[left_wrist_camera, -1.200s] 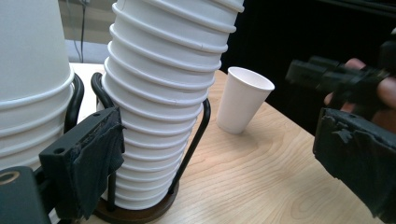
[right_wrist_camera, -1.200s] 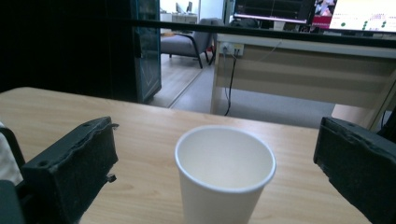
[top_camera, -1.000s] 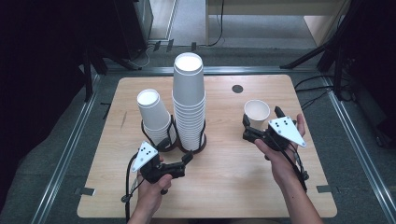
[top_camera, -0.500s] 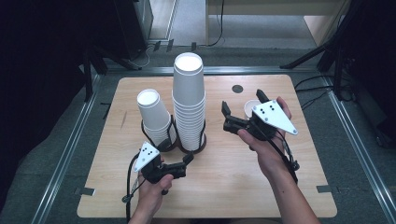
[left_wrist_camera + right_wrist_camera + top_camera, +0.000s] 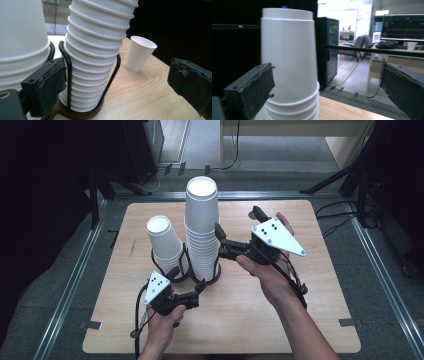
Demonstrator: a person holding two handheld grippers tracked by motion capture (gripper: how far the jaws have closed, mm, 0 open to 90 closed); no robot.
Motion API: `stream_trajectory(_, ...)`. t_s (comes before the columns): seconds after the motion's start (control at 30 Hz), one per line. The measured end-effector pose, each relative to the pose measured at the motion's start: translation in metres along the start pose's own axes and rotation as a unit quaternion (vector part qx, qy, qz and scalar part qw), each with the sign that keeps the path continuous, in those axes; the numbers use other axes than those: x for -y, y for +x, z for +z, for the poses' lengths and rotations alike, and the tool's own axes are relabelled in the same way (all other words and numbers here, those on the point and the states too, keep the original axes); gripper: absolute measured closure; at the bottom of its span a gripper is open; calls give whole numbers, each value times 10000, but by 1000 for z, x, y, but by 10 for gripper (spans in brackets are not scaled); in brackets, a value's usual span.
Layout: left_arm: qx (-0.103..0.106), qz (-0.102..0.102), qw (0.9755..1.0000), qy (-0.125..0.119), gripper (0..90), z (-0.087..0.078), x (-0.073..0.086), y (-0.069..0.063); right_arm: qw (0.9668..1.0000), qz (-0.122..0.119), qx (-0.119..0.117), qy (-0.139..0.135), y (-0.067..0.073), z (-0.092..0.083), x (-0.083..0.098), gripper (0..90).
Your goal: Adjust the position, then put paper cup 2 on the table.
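A tall stack of white paper cups [image 5: 201, 227] stands in a black wire holder [image 5: 67, 65] on the wooden table [image 5: 300, 300], with a shorter stack [image 5: 165, 245] in the holder's other side. My right gripper [image 5: 238, 225] is held up beside the tall stack's upper part, jaws wide apart. In the right gripper view the stack's top cup [image 5: 288, 57] rises just inside the left jaw of my right gripper [image 5: 327, 92]. My left gripper [image 5: 187, 279] rests low and open at the holder's base. A single upright white cup [image 5: 138, 53] stands on the table beyond the stack.
The holder's dark round base [image 5: 75, 113] sits near the table's middle. Bare wood lies at the table's front and right [image 5: 325, 285]. Metal rails [image 5: 70, 285] run along the table's sides, with dark floor and cables behind.
My right gripper has left the single cup at the table's right, risen and swung left to the top of the tall stack. The left gripper has stayed put.
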State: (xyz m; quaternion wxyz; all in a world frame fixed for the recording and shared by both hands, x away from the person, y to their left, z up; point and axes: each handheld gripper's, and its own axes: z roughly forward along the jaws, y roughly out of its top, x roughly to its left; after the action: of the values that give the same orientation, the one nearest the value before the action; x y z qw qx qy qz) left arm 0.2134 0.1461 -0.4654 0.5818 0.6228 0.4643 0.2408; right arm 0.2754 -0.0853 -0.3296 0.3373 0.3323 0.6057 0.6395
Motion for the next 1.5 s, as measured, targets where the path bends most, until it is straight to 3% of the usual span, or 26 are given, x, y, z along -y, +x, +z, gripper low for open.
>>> stream_trajectory(0.27, -144, 106, 9998, -53, 23, 10, -10, -5, 9995, -6, -303, 66, 11, 12, -11, 0)
stream_trajectory(0.63, -669, 601, 9958, -163, 23, 35, -31, -11, 9984, 73, -546, 128, 22, 27, -23, 0)
stream_trajectory(0.77, -722, 603, 9953, -236, 23, 45, -35, -9, 9982, 57, -587, 140, 27, 36, -23, 0)
stream_trajectory(1.03, -953, 672, 9926, -336, 23, 59, -36, -6, 9970, 114, -644, 411, 27, 54, -18, 0)
stream_trajectory(1.27, -870, 654, 9935, -344, 12, 69, -36, -5, 9961, 123, -755, 449, 23, 61, -20, 0)
stream_trajectory(1.5, -818, 650, 9941, -296, 13, 74, -36, -4, 9942, -20, -806, 717, 26, 70, -8, 1)
